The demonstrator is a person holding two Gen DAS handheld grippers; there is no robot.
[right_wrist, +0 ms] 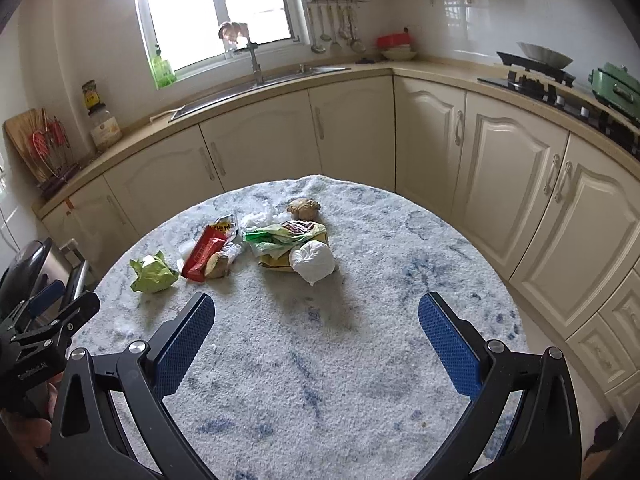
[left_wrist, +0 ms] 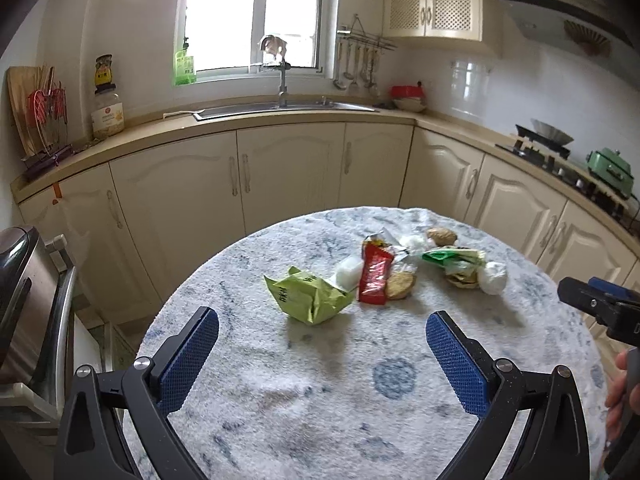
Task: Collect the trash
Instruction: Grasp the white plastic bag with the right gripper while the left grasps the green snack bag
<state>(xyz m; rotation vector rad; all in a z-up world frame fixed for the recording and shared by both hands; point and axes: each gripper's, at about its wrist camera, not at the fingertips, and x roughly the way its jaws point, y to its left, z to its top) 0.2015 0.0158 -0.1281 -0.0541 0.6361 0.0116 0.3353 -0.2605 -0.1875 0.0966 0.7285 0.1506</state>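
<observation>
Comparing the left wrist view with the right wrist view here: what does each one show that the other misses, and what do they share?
Only the left wrist view shows the range hood and the open left hand-held gripper from behind.

Only the right wrist view shows the open right hand-held gripper from behind.

Both show the round table, the green wrapper, the red wrapper, the white knotted bag, the sink and the green cooker.

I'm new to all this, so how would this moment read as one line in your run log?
phase: before first pick | left gripper: open, empty | right gripper: open, empty | trash: green wrapper, red wrapper, white wad on table
</observation>
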